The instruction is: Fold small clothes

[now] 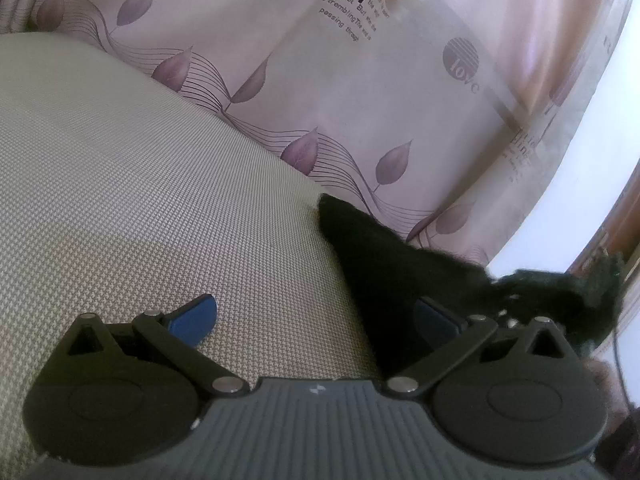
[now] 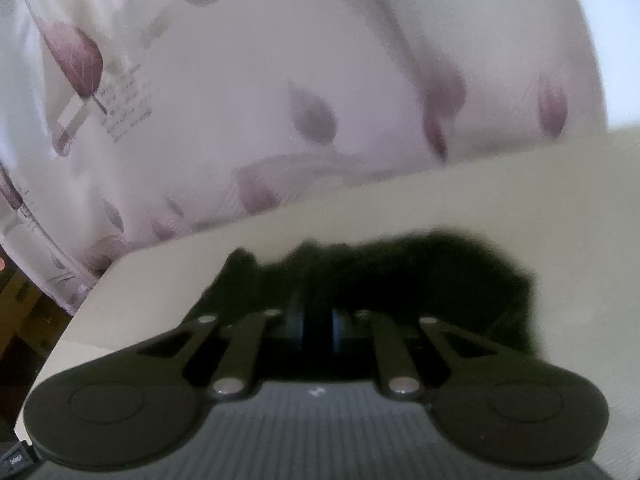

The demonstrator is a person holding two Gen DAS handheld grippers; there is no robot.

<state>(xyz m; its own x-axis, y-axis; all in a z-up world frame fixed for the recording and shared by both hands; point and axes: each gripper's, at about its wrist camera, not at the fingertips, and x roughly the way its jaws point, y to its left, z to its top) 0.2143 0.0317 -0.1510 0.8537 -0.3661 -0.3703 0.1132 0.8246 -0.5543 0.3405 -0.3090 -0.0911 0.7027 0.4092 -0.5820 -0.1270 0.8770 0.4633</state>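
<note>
A small black fuzzy garment (image 1: pixel 384 264) lies on the beige woven tabletop (image 1: pixel 140 200) near its far right edge. My left gripper (image 1: pixel 316 316) is open and empty; its right blue finger (image 1: pixel 434 318) rests against the garment and its left one lies on bare cloth. In the right wrist view the same black garment (image 2: pixel 420 272) is bunched in front of my right gripper (image 2: pixel 318 326), whose blue pads stand close together on a fold of it. That view is blurred.
A pale pink curtain with purple leaves and printed words (image 1: pixel 360 100) hangs right behind the table. The table's corner (image 2: pixel 116 268) and a dark wooden floor area (image 2: pixel 20 312) show at left in the right wrist view.
</note>
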